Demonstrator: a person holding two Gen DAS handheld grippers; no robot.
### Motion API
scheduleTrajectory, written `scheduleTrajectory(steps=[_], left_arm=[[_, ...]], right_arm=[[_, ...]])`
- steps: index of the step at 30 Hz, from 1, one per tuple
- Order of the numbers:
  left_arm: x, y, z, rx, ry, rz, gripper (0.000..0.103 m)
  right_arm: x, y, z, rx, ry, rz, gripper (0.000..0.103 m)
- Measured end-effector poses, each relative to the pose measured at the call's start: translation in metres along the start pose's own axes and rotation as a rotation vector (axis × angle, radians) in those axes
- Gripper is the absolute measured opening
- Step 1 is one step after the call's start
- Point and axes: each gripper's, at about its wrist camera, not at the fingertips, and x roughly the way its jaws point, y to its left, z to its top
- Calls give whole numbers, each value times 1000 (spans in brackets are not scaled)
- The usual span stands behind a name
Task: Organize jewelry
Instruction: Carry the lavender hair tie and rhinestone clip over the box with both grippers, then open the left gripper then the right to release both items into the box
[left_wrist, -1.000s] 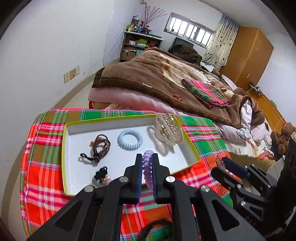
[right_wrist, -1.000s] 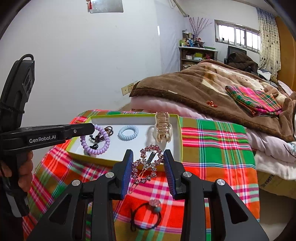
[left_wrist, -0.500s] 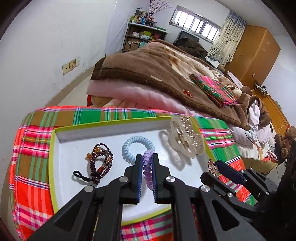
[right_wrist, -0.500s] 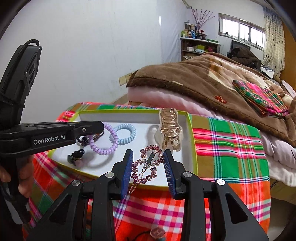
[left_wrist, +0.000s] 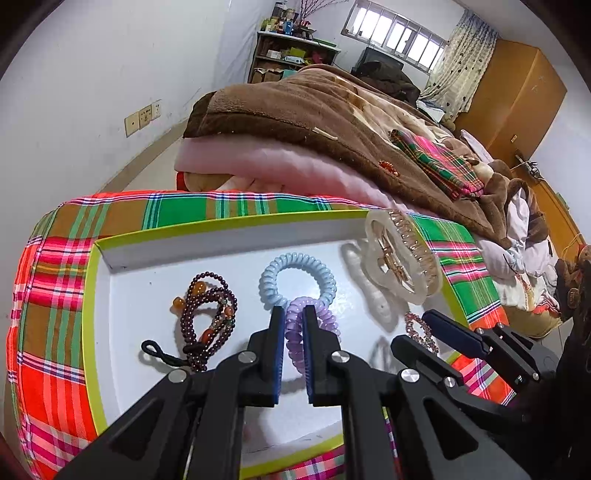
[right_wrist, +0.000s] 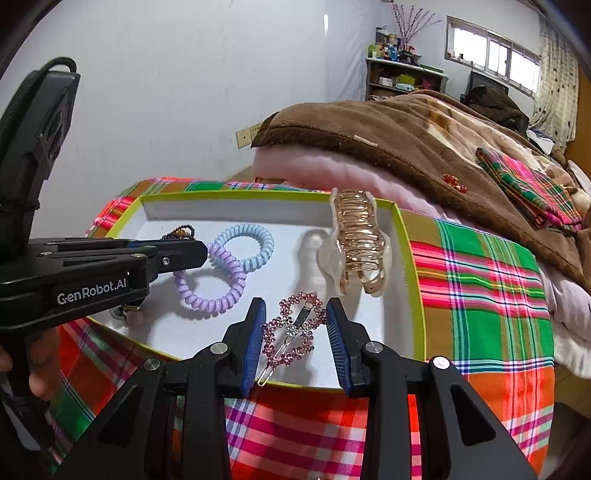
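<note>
My left gripper (left_wrist: 294, 314) is shut on a purple spiral hair tie (left_wrist: 295, 332) low over the white tray (left_wrist: 229, 240); from the right wrist view that purple tie (right_wrist: 210, 291) hangs at the left gripper (right_wrist: 203, 254) and overlaps a blue spiral tie (right_wrist: 247, 247). My right gripper (right_wrist: 293, 314) is shut on a pink rhinestone hair clip (right_wrist: 291, 332) above the tray's (right_wrist: 258, 206) front right part. In the tray lie the blue tie (left_wrist: 297, 277), a dark bead bracelet (left_wrist: 207, 317) and a clear claw clip (left_wrist: 402, 258). The claw clip (right_wrist: 358, 243) stands near the tray's right wall.
The tray sits on a plaid cloth (right_wrist: 480, 295) with a lime rim. Behind it is a bed under a brown blanket (left_wrist: 332, 110) and a pink quilt (right_wrist: 332, 166). A person's hand (right_wrist: 40, 354) holds the left gripper's handle. The right gripper (left_wrist: 424, 332) enters the left wrist view at lower right.
Both grippers have moved forward and down over the tray with their loads. The purple tie now hangs next to the blue one, and the pink clip is above the tray floor.
</note>
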Motion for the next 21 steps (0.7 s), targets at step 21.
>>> scheduleTrajectory(steps=[21], left_arm=[[12,8,-9,-18,41,13,22]], right_arm=[[14,3,-2,-6,34,-5,35]])
